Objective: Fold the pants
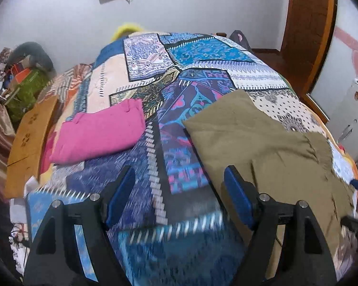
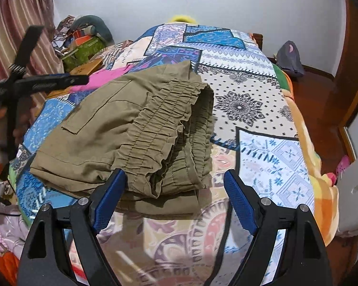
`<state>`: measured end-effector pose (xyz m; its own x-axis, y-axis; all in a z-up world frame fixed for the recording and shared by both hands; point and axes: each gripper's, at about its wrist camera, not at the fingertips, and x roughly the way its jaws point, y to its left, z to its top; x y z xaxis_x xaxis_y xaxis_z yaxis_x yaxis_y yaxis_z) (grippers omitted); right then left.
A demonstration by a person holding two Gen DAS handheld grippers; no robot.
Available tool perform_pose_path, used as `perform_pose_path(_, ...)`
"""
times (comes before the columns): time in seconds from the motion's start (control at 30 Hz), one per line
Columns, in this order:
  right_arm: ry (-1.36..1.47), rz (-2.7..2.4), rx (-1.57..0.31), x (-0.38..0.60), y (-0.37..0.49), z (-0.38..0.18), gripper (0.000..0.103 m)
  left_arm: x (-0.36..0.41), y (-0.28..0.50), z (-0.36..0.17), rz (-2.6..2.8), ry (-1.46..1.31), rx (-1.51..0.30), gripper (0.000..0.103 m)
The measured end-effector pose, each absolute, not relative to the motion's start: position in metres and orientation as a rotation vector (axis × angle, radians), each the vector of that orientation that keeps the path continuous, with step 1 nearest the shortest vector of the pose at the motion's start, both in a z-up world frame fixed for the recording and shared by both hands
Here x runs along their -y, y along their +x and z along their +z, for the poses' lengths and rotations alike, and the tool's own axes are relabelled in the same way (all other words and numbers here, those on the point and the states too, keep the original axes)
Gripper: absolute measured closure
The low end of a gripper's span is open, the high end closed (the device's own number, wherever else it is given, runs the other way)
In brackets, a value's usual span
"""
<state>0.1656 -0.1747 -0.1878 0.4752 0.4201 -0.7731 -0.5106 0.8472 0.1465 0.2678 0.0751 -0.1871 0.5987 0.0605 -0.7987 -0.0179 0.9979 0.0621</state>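
Olive-green pants (image 2: 121, 128) lie folded on the patterned bedspread (image 2: 262, 109), the elastic waistband toward my right gripper. They show at the right in the left wrist view (image 1: 262, 147). My right gripper (image 2: 175, 176) is open and empty, its jaws on either side of the waistband's near edge. My left gripper (image 1: 179, 174) is open and empty, above the bedspread (image 1: 183, 76) just left of the pants. The left gripper also shows at the far left of the right wrist view (image 2: 59, 79).
A folded pink garment (image 1: 100, 131) lies on the bed left of the pants. A wooden board (image 1: 28, 138) and clutter with a green box (image 1: 26, 88) are at the bed's left side. A grey bag (image 2: 290, 58) sits on the floor at right.
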Motion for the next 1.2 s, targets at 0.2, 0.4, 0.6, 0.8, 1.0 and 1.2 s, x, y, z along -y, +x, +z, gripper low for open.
perform_pose_path(0.2,-0.118,0.552,-0.921,0.18,0.179,-0.19,0.022,-0.078,0.33,-0.219,-0.028,-0.036,-1.035,0.029)
perform_pose_path(0.4,-0.119,0.548,-0.929,0.184,0.192,-0.193,0.022,-0.079,0.375,-0.254,-0.11,-0.14,-1.145,0.052)
perform_pose_path(0.6,-0.125,0.539,-0.934,0.189,0.21,-0.2,0.022,-0.08,0.397,-0.271,-0.138,-0.169,-1.174,0.087)
perform_pose_path(0.8,-0.132,0.513,-0.945,0.194,0.235,-0.209,0.022,-0.093,0.386,-0.268,-0.115,-0.178,-1.143,0.095)
perform_pose_path(1.0,-0.151,0.476,-0.956,0.191,0.269,-0.216,0.022,-0.11,0.345,-0.255,-0.051,-0.153,-1.105,0.098)
perform_pose_path(1.2,-0.249,0.475,-0.945,0.168,0.302,-0.22,0.023,-0.126,0.281,-0.24,-0.005,-0.149,-1.082,0.103)
